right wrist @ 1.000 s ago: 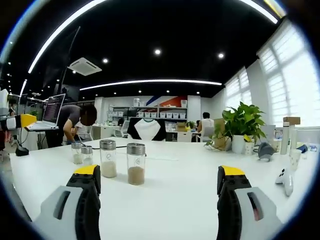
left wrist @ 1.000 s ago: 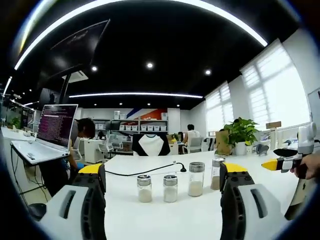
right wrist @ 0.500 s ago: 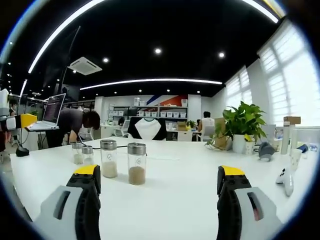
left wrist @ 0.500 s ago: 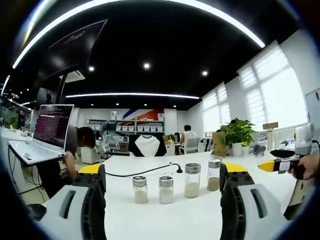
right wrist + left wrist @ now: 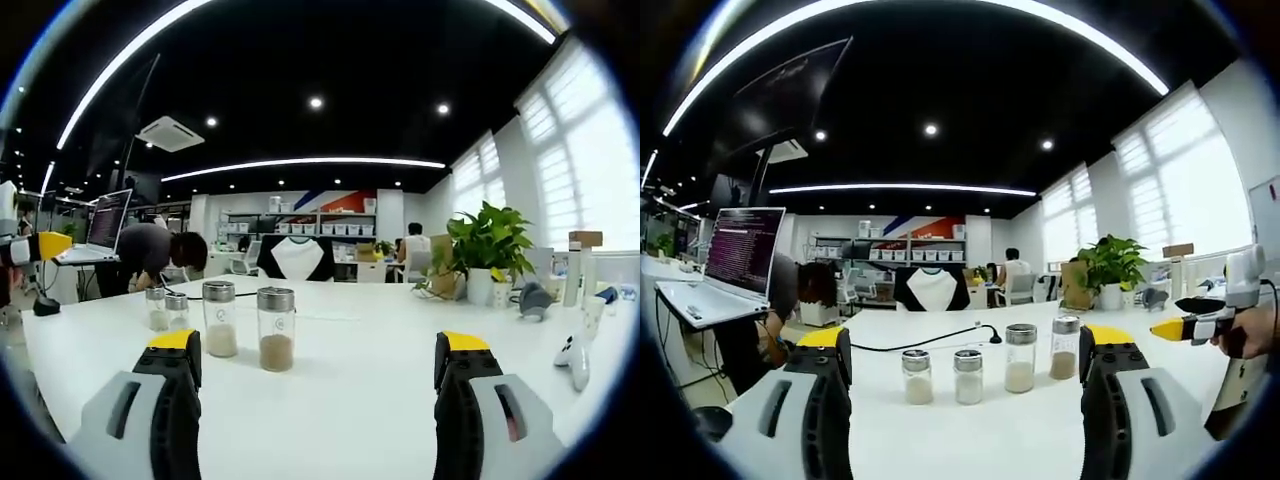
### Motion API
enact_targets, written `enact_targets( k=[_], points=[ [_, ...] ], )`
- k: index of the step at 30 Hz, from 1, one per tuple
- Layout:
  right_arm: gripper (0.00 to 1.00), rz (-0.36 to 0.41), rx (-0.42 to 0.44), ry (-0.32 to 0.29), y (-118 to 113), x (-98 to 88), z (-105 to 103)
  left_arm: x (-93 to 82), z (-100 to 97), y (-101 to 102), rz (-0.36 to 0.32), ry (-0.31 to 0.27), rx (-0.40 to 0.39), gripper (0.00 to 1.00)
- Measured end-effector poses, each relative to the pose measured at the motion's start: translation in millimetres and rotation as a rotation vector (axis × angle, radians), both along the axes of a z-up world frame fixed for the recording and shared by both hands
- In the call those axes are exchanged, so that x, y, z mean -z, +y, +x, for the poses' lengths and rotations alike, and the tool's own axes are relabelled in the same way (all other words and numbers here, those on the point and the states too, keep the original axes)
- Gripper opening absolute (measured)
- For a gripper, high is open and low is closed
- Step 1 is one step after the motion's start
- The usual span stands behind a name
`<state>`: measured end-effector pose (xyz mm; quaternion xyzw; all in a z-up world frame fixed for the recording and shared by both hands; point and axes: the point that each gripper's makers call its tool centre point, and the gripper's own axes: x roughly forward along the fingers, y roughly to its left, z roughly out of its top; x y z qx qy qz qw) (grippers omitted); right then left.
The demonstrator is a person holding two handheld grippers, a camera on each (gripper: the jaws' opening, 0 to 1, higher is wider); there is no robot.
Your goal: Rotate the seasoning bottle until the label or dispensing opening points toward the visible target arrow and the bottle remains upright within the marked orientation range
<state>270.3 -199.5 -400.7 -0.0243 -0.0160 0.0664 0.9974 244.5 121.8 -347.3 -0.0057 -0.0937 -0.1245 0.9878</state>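
Four clear seasoning bottles with silver caps stand upright in a row on the white table [image 5: 970, 440]. In the left gripper view two short ones [image 5: 916, 376] [image 5: 968, 375] hold pale powder, then come a taller white-filled bottle [image 5: 1019, 357] and a brown-filled bottle [image 5: 1064, 347]. My left gripper [image 5: 962, 340] is open, short of the row, holding nothing. In the right gripper view the brown-filled bottle [image 5: 275, 328] is nearest, with the white-filled one [image 5: 219, 318] beside it. My right gripper [image 5: 318, 342] is open and empty, with the bottles left of its gap. I see no arrow mark.
A black cable [image 5: 930, 342] runs behind the bottles. An open laptop [image 5: 735, 262] stands at the left. A potted plant [image 5: 485, 255] and a white handset [image 5: 572, 360] sit toward the right. A person [image 5: 150, 255] bends over beyond the table's far left side.
The left gripper view has drifted a little, so the bottles sit slightly lower and further left in it. The person in the background has bent lower. Both grippers stay open.
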Motion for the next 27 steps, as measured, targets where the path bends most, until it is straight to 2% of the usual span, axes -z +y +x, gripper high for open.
enact_targets(
  k=[17, 21, 23, 27],
  points=[
    [0.99, 0.006, 0.001, 0.013, 0.0, 0.4, 3.1, 4.2, -4.5, -3.5, -0.008, 0.012, 0.009, 1.0],
    [0.99, 0.001, 0.0, 0.015, 1.6, 0.2, 3.4, 2.6, -4.4, 2.4, -0.009, -0.005, -0.018, 1.0],
    [0.99, 0.004, -0.005, 0.011, 3.8, -2.1, 3.0, 1.0, -4.6, 0.3, -0.013, -0.007, 0.003, 1.0],
    [0.99, 0.01, -0.004, 0.01, 8.5, -5.7, 6.4, -1.1, -5.4, 2.8, 0.004, -0.013, -0.009, 1.0]
  ],
)
